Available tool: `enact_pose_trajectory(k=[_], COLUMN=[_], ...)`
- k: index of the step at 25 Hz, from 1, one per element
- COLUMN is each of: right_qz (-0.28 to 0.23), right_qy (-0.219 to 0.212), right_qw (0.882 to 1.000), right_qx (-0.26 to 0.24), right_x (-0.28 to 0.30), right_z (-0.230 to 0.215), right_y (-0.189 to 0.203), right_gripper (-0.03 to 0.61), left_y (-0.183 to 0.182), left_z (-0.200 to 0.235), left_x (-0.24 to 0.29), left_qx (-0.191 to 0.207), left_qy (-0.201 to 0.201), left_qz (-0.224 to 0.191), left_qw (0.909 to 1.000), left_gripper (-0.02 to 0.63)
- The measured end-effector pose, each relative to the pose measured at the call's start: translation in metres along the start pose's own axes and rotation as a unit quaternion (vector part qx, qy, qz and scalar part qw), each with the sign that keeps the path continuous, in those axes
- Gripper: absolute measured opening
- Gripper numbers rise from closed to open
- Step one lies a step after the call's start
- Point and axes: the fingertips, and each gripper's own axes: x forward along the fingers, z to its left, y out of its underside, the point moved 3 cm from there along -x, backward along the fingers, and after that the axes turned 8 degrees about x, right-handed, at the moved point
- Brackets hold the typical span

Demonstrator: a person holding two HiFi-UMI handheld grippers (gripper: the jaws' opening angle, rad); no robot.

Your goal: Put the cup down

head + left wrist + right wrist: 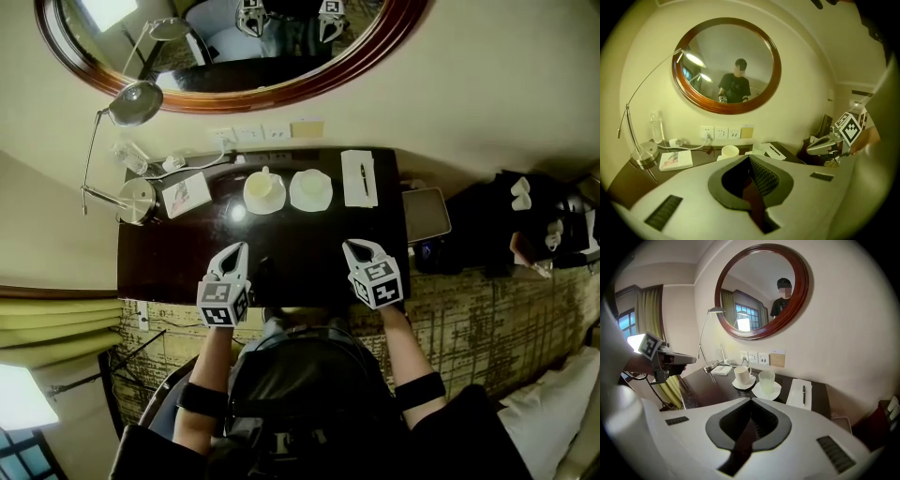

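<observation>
Dark glossy desk point(300, 246) against a cream wall; notes run from its near edge outward.

Left gripper point(238, 251) and right gripper point(352, 247) hang over the near half of the top, well apart from each other. Both have their jaws pressed fully together with nothing between them (each gripper's own view agrees: pads meet, no object).

Cup point(264, 190): plain white, straight-sided, one loop handle. It stands upright on a white saucer point(250, 204) toward the back of the desk, left of centre, well clear of both my grippers. In the right gripper view the handle faces the neighbouring tumbler point(310, 188).

The tumbler is pale and frosted, on a second saucer just beside the first. Right of that lies a white notepad point(354, 164) with a dark pen point(365, 178) on it.

Farther back: wall sockets point(248, 134), then the wood-framed oval mirror point(234, 42).
</observation>
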Motion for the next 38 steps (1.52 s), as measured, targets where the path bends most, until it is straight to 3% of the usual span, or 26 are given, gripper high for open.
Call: enact_pose_trajectory(k=[2, 5, 7, 11, 13, 18, 24, 30, 38], right_qz=[0.001, 0.004, 0.008, 0.012, 0.016, 0.017, 0.001, 0.002, 0.003], right_qy=[0.001, 0.0, 0.003, 0.014, 0.015, 0.019, 0.041, 0.058, 0.079], right_qw=[1.0, 1.0, 1.0, 1.0, 0.999, 0.998, 0.996, 0.993, 0.99], right_qx=[0.001, 0.008, 0.012, 0.015, 0.024, 0.055, 0.082, 0.1, 0.12], right_x=[0.0, 0.001, 0.002, 0.007, 0.009, 0.008, 0.006, -0.003, -0.012], right_z=[0.001, 0.003, 0.002, -0.003, -0.001, 0.009, 0.005, 0.006, 0.002], right_y=[0.001, 0.004, 0.01, 0.026, 0.032, 0.035, 0.047, 0.062, 0.078], right_gripper=[0.002, 0.002, 0.002, 0.002, 0.002, 0.002, 0.002, 0.002, 0.002], left_y=[0.003, 0.007, 0.011, 0.02, 0.023, 0.028, 0.03, 0.039, 0.046], left_z=[0.002, 0.005, 0.009, 0.027, 0.035, 0.056, 0.068, 0.06, 0.063], left_x=[0.005, 0.02, 0.032, 0.069, 0.09, 0.146, 0.203, 0.237, 0.259], left_qx=[-0.002, -0.002, -0.005, -0.011, -0.004, 0.036, 0.075, 0.089, 0.095], left_qy=[0.004, 0.022, 0.031, 0.032, 0.036, 0.044, 0.062, 0.087, 0.069], left_qz=[0.002, 0.006, 0.007, 0.02, 0.028, 0.05, 0.071, 0.117, 0.132], left_qw=[1.0, 0.9997, 0.9995, 0.9992, 0.9989, 0.9971, 0.9927, 0.9854, 0.9843], left_gripper=[0.032, 0.204, 0.269, 0.476, 0.518, 0.581, 0.583, 0.583, 0.583])
